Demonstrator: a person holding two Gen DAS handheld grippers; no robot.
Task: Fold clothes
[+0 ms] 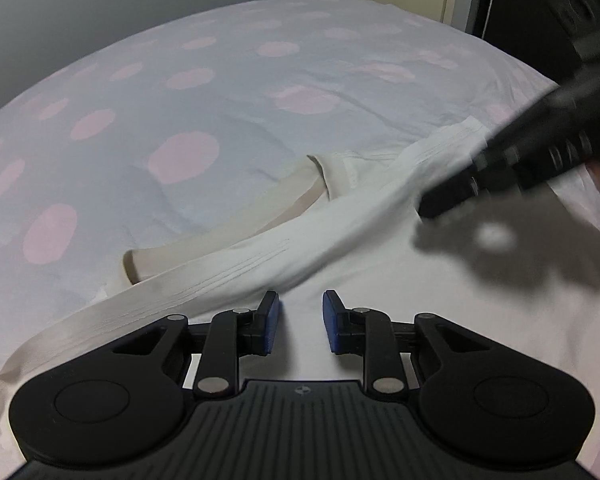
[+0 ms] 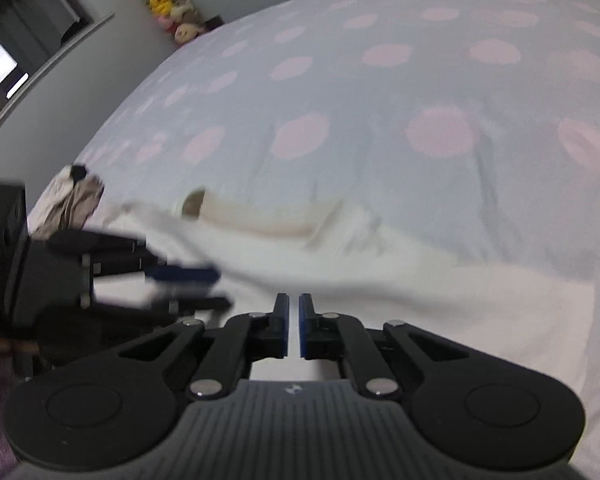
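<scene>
Nearest me, my left hand-held gripper (image 1: 300, 312) hovers just above the white garment (image 1: 260, 256), its blue pads (image 1: 274, 312) standing a modest way apart with only bare cloth showing in the gap; nothing is pinched. My right hand-held gripper (image 2: 294, 326) has its pads drawn almost together, a thin slit left between them, and I see no fabric caught there, so I judge it closed on nothing.

The garment lies spread on the bed (image 1: 140, 92), at the near edge of the spotted cover. A long white sleeve with stitched ribs runs diagonally across it, and just beyond the sleeve a beige band (image 1: 236, 220) curls out onto the cover. Seen from the left wrist, the right hand-held gripper touches or nearly touches the far end of the sleeve; blur hides which.

The cloth looks thin, soft and limp, so I expect it to sag and slide when lifted. A seam or cuff should give the firmest hold.

Beyond the garment, a small dark crumpled bundle (image 2: 74, 196) rests on the bed.
</scene>
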